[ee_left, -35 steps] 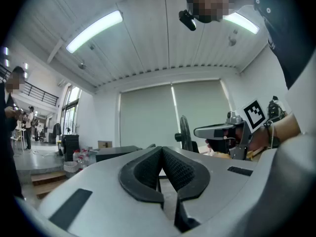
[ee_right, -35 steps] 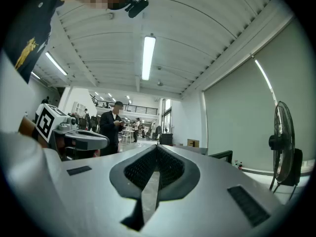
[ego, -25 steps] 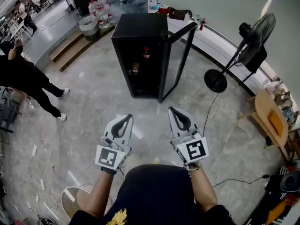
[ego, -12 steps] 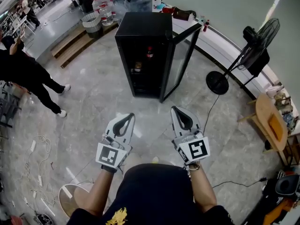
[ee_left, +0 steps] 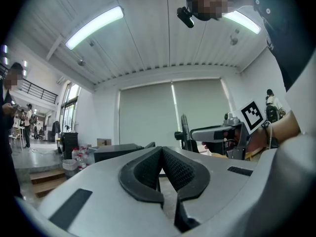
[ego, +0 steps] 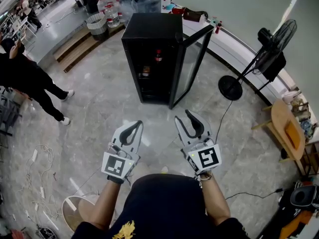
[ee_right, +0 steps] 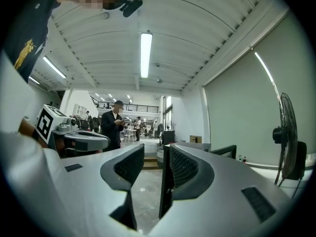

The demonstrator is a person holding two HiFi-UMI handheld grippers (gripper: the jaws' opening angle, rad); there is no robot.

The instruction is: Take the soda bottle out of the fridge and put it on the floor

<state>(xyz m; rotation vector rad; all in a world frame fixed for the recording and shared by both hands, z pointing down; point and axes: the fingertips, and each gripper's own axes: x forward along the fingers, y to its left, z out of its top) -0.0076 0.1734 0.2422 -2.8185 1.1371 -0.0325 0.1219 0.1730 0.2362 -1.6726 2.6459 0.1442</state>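
The black fridge stands ahead of me on the floor, its glass door swung open to the right. On an upper shelf inside stands a dark soda bottle with a red label; another item sits one shelf lower. Both grippers are held level, well short of the fridge. My left gripper is shut with nothing in it. My right gripper is open; its jaws have just been opening and nothing is between them.
A standing fan and its cord are at the right, with a wooden chair nearer. A person in black stands at the left. Cables lie on the floor at the lower left. A bin and water bottles stand behind the fridge.
The right gripper's jaws, shut in both earlier frames, now stand apart. The left gripper and the fridge look the same.
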